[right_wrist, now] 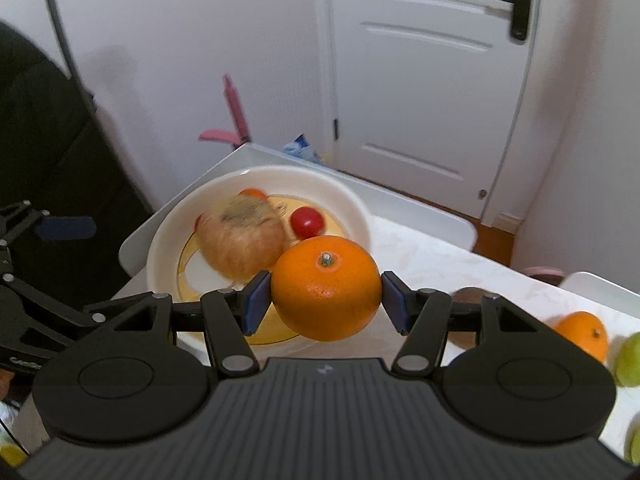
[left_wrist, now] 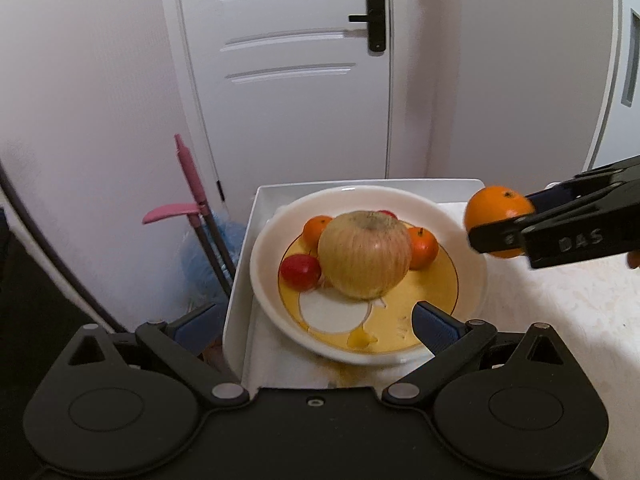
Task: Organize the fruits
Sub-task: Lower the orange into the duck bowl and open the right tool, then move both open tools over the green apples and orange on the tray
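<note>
A white bowl with a yellow inside [left_wrist: 464, 240] [right_wrist: 168, 240] holds a large apple [left_wrist: 366, 254] [right_wrist: 240, 240], two small oranges [left_wrist: 424, 246] and small red fruits [left_wrist: 300, 272] [right_wrist: 307, 222]. My right gripper [right_wrist: 326, 300] [left_wrist: 500, 226] is shut on an orange [right_wrist: 326, 288] [left_wrist: 498, 210] and holds it in the air just right of the bowl's rim. My left gripper [left_wrist: 316, 320] is open and empty at the bowl's near side, its right fingertip [left_wrist: 434, 326] over the near rim.
The bowl stands on a white tray [left_wrist: 256, 216] at the table's left end. Another orange [right_wrist: 584, 334] and a green fruit [right_wrist: 628, 360] lie at the right of the table. A white door [left_wrist: 288, 80] and a pink-handled broom [left_wrist: 192, 188] stand behind.
</note>
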Demonstrator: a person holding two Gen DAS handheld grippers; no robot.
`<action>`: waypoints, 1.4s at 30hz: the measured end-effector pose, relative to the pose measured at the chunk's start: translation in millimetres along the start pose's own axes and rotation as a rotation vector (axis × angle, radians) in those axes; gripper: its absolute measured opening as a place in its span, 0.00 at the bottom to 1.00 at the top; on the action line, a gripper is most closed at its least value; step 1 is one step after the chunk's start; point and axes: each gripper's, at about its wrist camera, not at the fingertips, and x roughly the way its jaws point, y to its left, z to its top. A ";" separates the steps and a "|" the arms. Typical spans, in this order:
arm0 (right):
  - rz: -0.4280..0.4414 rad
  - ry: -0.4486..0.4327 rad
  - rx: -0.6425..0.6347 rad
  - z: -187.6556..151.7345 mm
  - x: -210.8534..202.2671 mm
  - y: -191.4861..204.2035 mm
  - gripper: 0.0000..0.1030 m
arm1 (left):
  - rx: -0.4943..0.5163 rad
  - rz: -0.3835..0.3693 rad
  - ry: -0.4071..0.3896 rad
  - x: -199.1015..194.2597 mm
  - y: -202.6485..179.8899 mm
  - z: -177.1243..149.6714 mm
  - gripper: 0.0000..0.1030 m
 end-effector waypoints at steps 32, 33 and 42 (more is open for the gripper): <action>-0.025 -0.079 0.027 -10.9 -40.4 13.1 1.00 | -0.016 0.037 -0.020 -25.9 -6.6 -11.2 1.00; -0.031 -0.085 0.034 -11.3 -45.8 12.4 1.00 | -0.015 0.035 -0.025 -28.3 -7.5 -9.7 1.00; -0.140 -0.139 0.127 -20.0 -96.9 -2.2 1.00 | 0.024 -0.014 -0.074 -50.6 -21.8 3.3 1.00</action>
